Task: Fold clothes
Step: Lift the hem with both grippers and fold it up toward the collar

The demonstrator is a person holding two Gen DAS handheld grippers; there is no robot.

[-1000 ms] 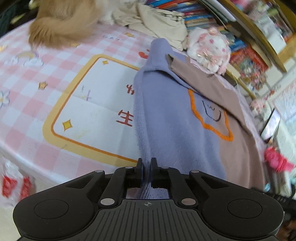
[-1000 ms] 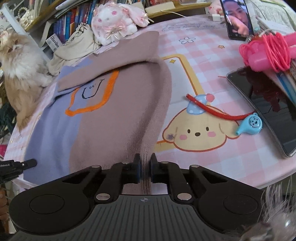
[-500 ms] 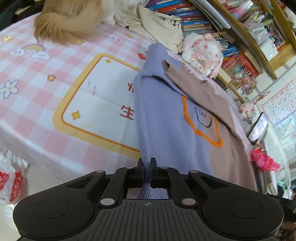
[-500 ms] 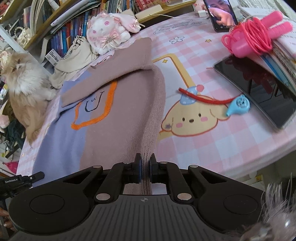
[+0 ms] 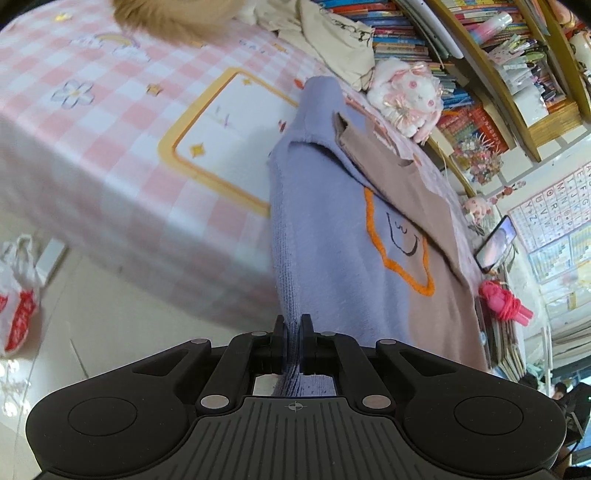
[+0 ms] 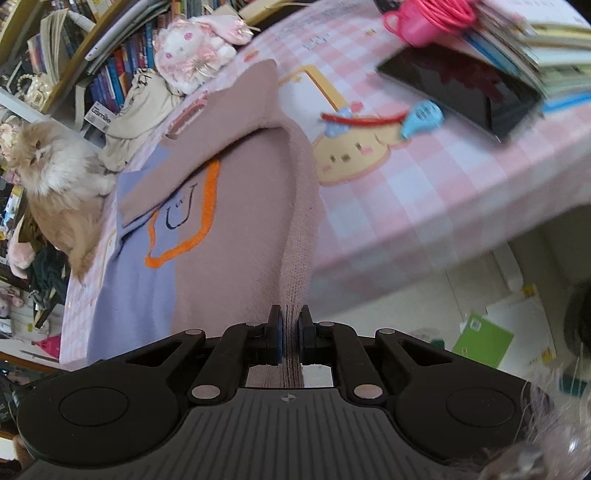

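A knitted sweater, half lilac-blue and half dusty brown with an orange-outlined face patch, lies on the pink checked tablecloth with both sleeves folded across its chest. My left gripper is shut on the blue hem corner, lifted off the table's near edge. In the right wrist view the sweater stretches away from me, and my right gripper is shut on the brown hem corner, also raised past the table edge. The hem hangs taut between the two grippers.
A fluffy cat sits at the table's far left beside the sweater. A plush rabbit, a cream bag, bookshelves, a dark tablet, a blue whistle on a red cord and pink rope surround it. Floor lies below the edge.
Both grippers have pulled back and up from the table edge with the hem held, so the sweater's lower part lifts off the cloth and the floor comes into view.
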